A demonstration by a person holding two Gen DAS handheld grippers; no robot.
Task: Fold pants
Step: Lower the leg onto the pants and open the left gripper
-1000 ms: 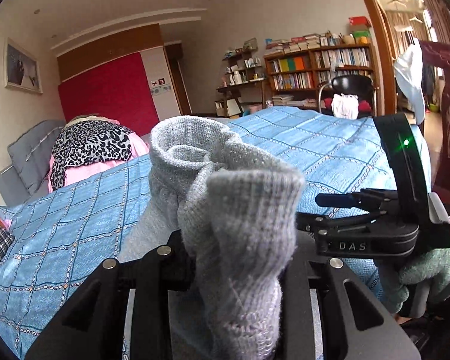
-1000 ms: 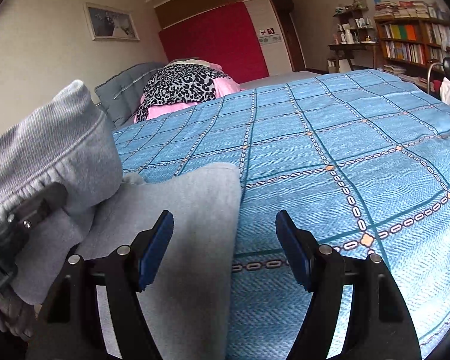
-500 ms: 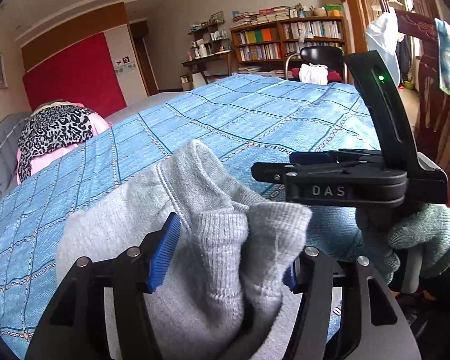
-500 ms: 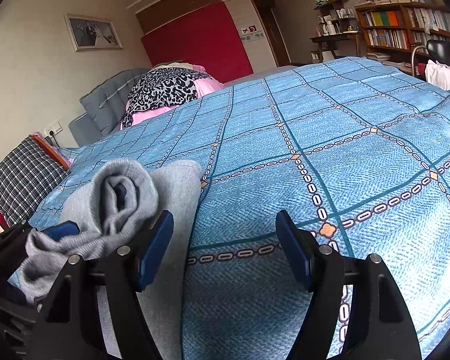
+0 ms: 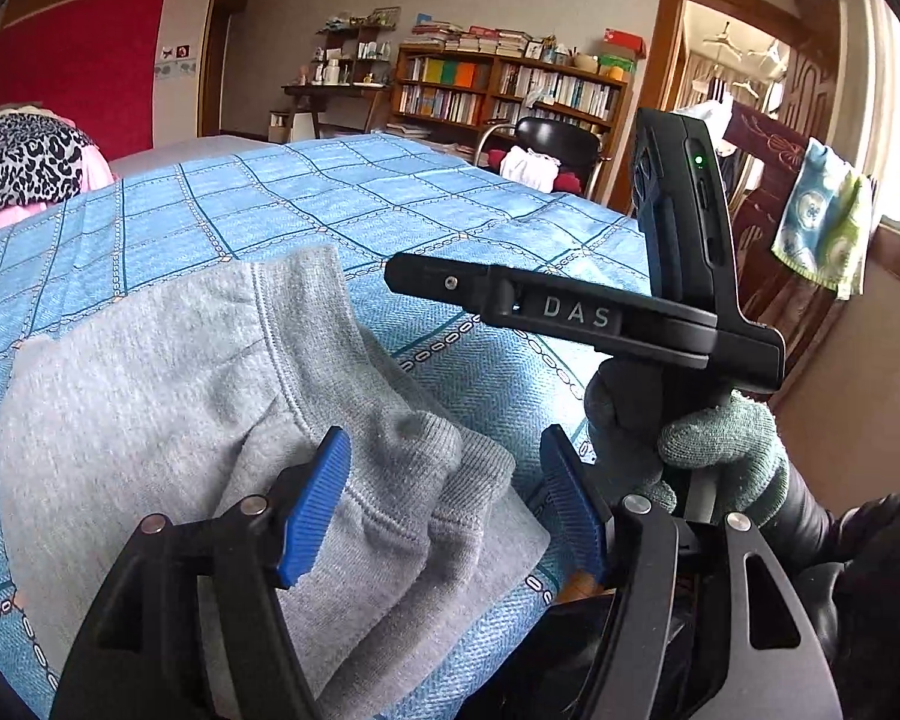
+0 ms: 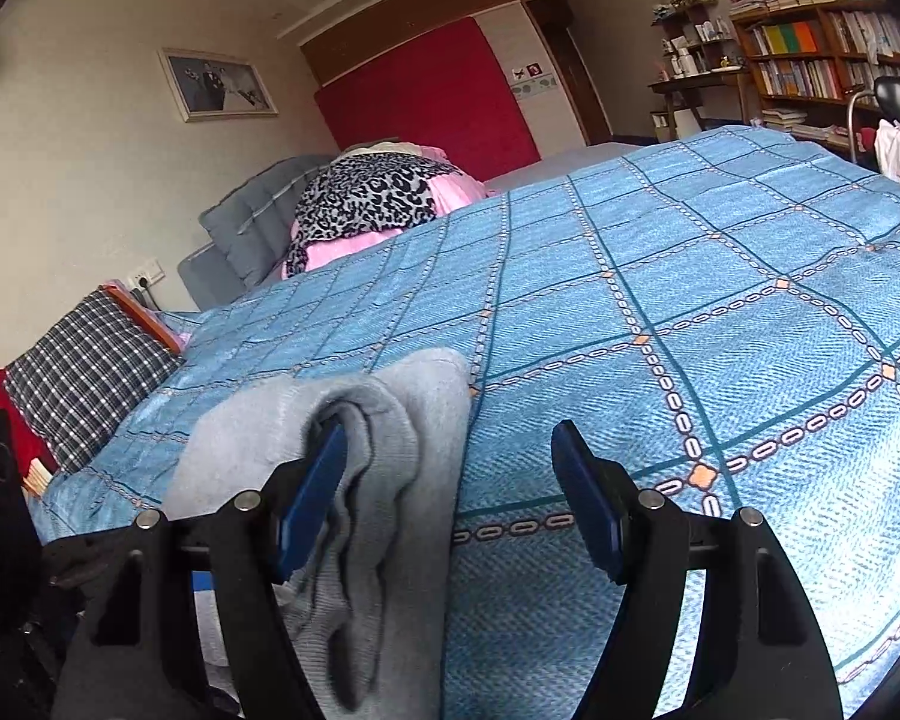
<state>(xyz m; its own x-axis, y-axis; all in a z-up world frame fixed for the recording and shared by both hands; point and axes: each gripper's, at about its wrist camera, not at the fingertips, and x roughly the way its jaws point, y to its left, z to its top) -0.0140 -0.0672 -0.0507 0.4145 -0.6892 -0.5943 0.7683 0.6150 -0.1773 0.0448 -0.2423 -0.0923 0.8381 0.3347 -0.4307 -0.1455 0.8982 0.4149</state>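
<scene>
Grey knit pants (image 5: 168, 396) lie partly folded on the blue checked bedspread (image 5: 330, 204), close to its near edge. My left gripper (image 5: 444, 462) hangs just above their bunched ribbed cuff. Its jaws are opening: the cuff lies between the blue pads, and neither pad presses on it. My right gripper (image 6: 450, 450) is open over the bedspread (image 6: 690, 300), its left finger over the right edge of the pants (image 6: 390, 420), nothing gripped. A gloved hand (image 5: 714, 444) holds the right gripper's handle just right of the left one.
A leopard-print cloth on pink bedding (image 6: 378, 198) lies at the head of the bed, with a plaid pillow (image 6: 84, 366) on the left. Beyond the bed stand a bookshelf (image 5: 498, 96) and a black chair (image 5: 558, 144). A towel (image 5: 822, 222) hangs at the right.
The left gripper held the cuff bunched up high, then came down, tipped toward the bed and spread its jaws off it. The pants now rest on the bedspread. The right gripper stayed open.
</scene>
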